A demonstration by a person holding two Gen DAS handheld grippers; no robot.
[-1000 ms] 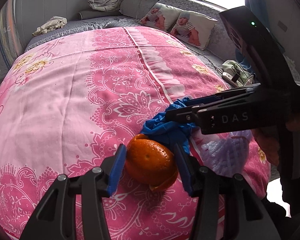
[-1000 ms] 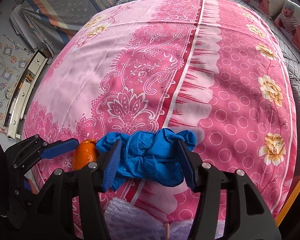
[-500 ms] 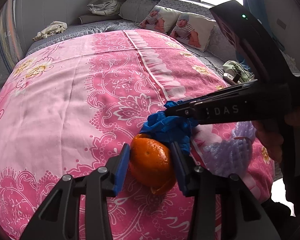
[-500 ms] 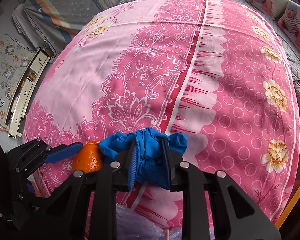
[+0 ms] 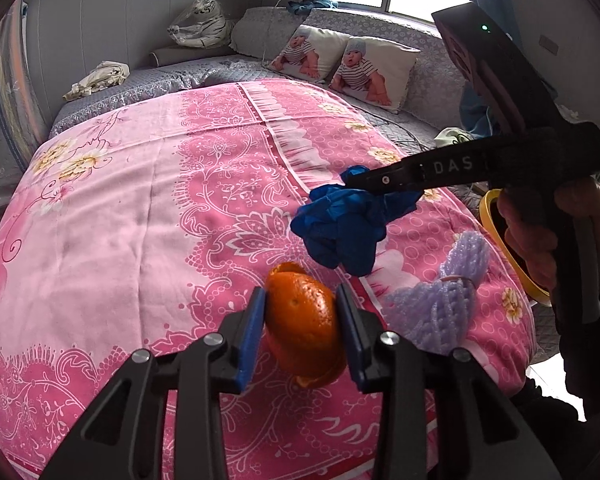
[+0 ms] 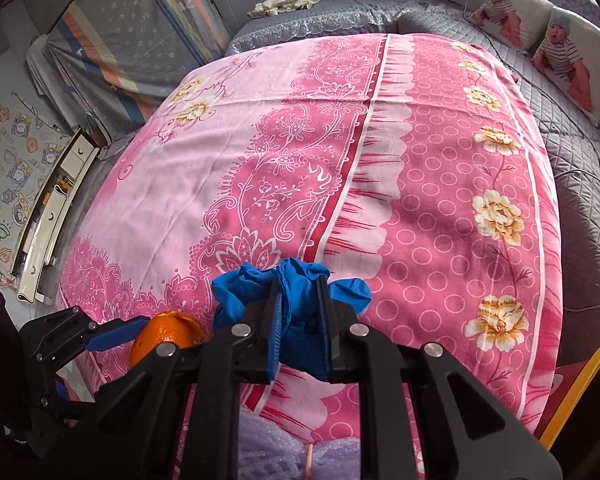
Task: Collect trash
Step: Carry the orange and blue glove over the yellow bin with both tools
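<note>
Between the blue pads of the left gripper (image 5: 302, 330) we see the hollow orange citrus peel (image 5: 303, 326), both pads pressing its sides; the jaws are closing on it. It hangs above the pink floral bedsheet (image 5: 140, 216). Ahead and to the right of that gripper, the right gripper (image 6: 298, 318) is clamped on the crumpled blue rubber glove (image 6: 292, 292), its jaws closing too, folds of glove bulging out on either side. The glove is clear of the sheet. Just right of the left gripper, a lilac foam-net bundle (image 5: 440, 300) lies on the bed. Beyond the person's right hand (image 5: 540, 236), a yellow-rimmed bin (image 5: 488, 208) shows partly.
</note>
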